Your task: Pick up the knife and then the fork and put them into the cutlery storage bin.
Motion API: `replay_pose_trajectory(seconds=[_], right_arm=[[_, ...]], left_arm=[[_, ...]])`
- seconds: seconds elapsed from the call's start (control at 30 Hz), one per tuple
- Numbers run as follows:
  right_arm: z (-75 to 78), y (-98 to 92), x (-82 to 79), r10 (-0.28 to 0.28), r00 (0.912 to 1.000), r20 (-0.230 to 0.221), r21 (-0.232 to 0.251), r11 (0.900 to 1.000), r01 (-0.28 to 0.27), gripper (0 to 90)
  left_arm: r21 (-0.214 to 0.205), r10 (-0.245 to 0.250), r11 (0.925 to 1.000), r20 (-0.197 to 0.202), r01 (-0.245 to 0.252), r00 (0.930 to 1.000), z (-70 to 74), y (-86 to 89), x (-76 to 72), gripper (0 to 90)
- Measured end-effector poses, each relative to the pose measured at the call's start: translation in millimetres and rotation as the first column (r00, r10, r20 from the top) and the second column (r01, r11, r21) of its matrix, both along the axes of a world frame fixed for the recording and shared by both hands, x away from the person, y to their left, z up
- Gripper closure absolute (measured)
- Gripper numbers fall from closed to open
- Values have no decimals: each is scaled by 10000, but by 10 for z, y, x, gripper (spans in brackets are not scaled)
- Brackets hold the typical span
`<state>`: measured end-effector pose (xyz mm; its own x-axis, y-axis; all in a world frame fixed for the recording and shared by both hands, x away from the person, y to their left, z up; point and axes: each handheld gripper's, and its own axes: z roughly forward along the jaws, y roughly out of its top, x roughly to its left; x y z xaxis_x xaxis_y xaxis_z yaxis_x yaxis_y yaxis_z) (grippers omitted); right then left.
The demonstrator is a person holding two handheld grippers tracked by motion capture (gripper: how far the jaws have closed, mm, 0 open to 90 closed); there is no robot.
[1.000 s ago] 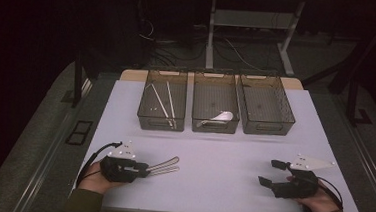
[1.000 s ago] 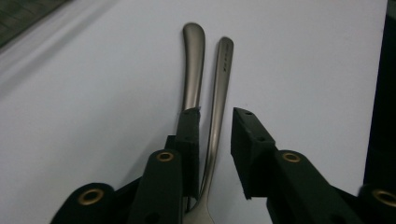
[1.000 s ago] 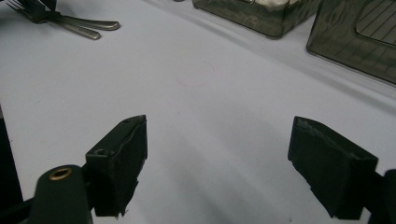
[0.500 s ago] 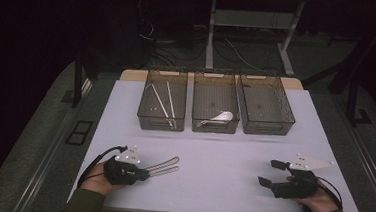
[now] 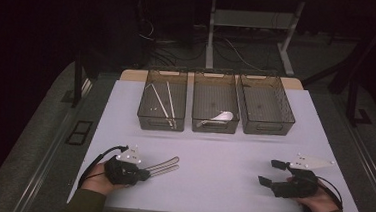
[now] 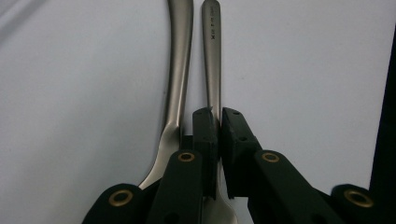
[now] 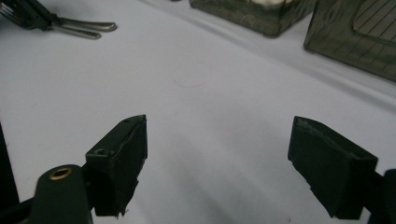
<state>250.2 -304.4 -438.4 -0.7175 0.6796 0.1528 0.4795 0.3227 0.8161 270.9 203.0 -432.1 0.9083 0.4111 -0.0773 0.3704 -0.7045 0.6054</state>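
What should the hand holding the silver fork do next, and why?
Probably lift it gently off the table. The left gripper has its jaws closed on one fork, while a second fork lies right beside it, so a slow, straight lift should keep that one from being dragged along.

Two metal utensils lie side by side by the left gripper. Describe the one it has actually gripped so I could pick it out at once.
Start at the white table, near its front left corner, where the left gripper points at two forks. It is shut on the straight fork, whose handle bears small stamped lettering. The curved fork lies free beside the jaws.
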Motion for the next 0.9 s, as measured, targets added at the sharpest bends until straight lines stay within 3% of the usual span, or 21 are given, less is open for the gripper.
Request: replay_pose_trajectory(seconds=[0.1, 0.23, 0.33, 0.4, 0.5, 0.57, 0.7, 0.9], right_arm=[[11, -3, 2, -47, 10000, 65, 210, 9998, 46, 199], [41, 18, 10, 214, 9998, -2, 47, 9998, -214, 198], [72, 47, 28, 571, 9973, -455, -4, 9984, -572, 173], [101, 67, 34, 869, 9950, -494, -263, 9957, -883, 173], [134, 82, 72, 1312, 9876, -859, -4, 9913, -1317, 173], [159, 99, 90, 1568, 9814, -1105, -201, 9869, -1599, 175], [184, 156, 108, 1689, 9816, -895, -655, 9824, -1750, 182], [184, 222, 203, 1785, 9788, -1008, -536, 9814, -1845, 261]], left_arm=[[-245, 43, 9997, 90, -41, 10000, 49, -10, -12, 846], [-460, -22, 9989, 238, 33, 9997, 107, -45, -27, 846], [-657, -138, 9977, 386, 163, 9992, 147, -96, -29, 846], [-783, -224, 9966, 444, 258, 9988, 174, -135, -29, 846], [-947, -377, 9946, 505, 423, 9980, 205, -204, -25, 846], [-1028, -516, 9931, 556, 571, 9971, 219, -259, -14, 845], [-1328, -672, 9884, 480, 730, 9966, 255, -376, 16, 845], [-1217, -587, 9904, 634, 661, 9963, 252, -517, 106, 846]])
